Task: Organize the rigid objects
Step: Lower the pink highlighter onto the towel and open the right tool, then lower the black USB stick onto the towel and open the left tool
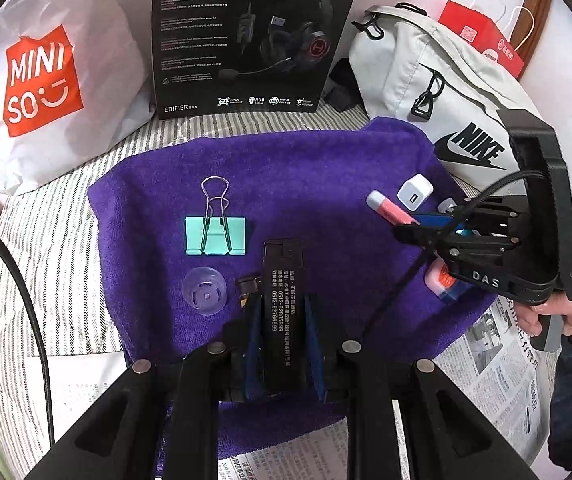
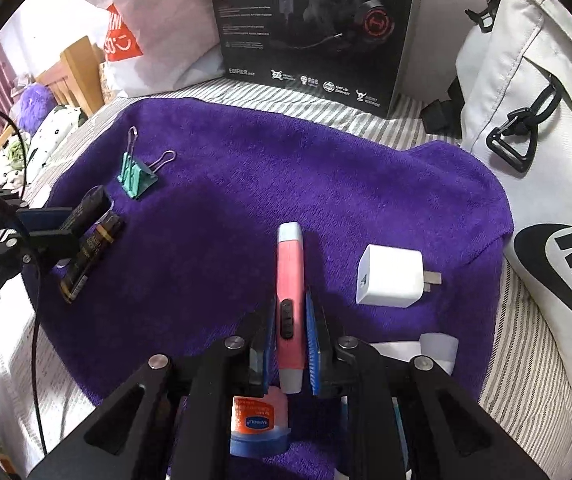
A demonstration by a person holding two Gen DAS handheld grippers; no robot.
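A black lighter point(image 1: 282, 312) is being pinched lengthwise by the left tool point(image 1: 282, 320) and a pink pen point(image 2: 289, 304) by the right tool point(image 2: 289, 320), both apparently being lifted off the purple towel point(image 1: 305, 160) for sorting.

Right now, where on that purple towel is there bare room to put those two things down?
The widest bare patch on the purple towel lies between the green binder clip and the white charger, toward the headset box. It is crowded near the right gripper, around the small jar.
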